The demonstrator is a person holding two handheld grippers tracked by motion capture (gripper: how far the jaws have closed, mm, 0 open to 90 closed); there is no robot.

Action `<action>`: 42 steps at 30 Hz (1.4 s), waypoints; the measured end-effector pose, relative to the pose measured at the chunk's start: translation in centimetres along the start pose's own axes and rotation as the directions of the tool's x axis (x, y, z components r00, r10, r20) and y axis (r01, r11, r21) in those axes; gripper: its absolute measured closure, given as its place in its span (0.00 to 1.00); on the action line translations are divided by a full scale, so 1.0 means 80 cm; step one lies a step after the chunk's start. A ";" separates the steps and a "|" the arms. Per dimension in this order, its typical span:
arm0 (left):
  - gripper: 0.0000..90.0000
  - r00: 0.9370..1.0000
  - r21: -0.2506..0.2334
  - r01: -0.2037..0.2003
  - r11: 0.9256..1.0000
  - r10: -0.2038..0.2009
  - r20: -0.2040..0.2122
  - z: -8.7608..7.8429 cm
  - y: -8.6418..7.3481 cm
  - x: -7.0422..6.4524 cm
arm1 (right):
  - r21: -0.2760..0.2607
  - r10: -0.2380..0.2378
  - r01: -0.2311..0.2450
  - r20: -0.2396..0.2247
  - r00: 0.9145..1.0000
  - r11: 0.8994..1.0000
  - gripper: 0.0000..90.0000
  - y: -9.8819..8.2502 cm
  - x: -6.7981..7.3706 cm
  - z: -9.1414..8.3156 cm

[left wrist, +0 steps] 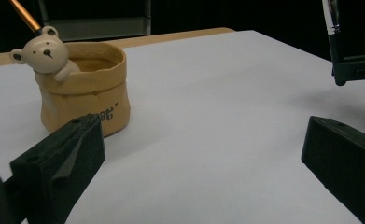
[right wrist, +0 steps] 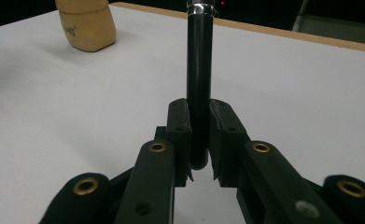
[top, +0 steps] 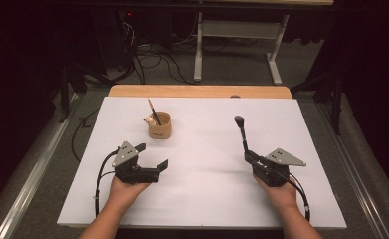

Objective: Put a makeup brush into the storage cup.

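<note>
Above the table, right gripper [top: 245, 155] clamps an upright brush [top: 241, 130] — left gripper [top: 152, 156] gapes.

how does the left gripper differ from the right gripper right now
The left gripper has its jaws spread wide with nothing between them; the right gripper is shut on a black makeup brush. The left gripper sits nearer the tan bear pot; the right gripper is farther from it. Both are hand-held, low over the white table.

Bear pot [top: 160, 125] with pencil [top: 153, 111] on white table [top: 202, 199]
</note>
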State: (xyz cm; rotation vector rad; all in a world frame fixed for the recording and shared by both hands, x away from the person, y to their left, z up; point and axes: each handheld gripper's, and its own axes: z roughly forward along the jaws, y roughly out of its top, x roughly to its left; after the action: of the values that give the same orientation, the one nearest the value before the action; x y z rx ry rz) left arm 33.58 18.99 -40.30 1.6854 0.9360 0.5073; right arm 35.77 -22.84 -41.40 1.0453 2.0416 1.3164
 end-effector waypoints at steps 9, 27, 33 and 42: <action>0.00 0.999 -0.013 -0.031 0.999 0.032 0.020 0.012 0.019 -0.013 | -0.012 -0.007 0.007 -0.006 1.000 1.000 0.91 0.002 0.001 -0.003; 0.00 0.995 -0.015 -0.063 0.998 0.064 0.073 0.055 0.037 -0.040 | -0.006 -0.021 0.021 -0.010 1.000 1.000 0.91 0.002 0.002 -0.005; 0.00 0.994 -0.023 -0.060 0.998 0.062 0.092 0.066 0.042 -0.048 | -0.007 -0.030 0.030 -0.013 0.999 1.000 0.91 0.002 0.004 -0.004; 0.00 0.991 -0.022 -0.049 0.999 0.051 0.127 0.084 0.030 -0.057 | -0.011 -0.036 0.036 -0.014 0.999 0.999 0.91 0.002 0.006 -0.004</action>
State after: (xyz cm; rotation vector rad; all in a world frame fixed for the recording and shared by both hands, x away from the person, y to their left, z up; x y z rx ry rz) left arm 36.57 11.07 -39.60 1.7074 0.7961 0.4353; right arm 35.31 -22.62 -41.07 0.9926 2.0522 1.3187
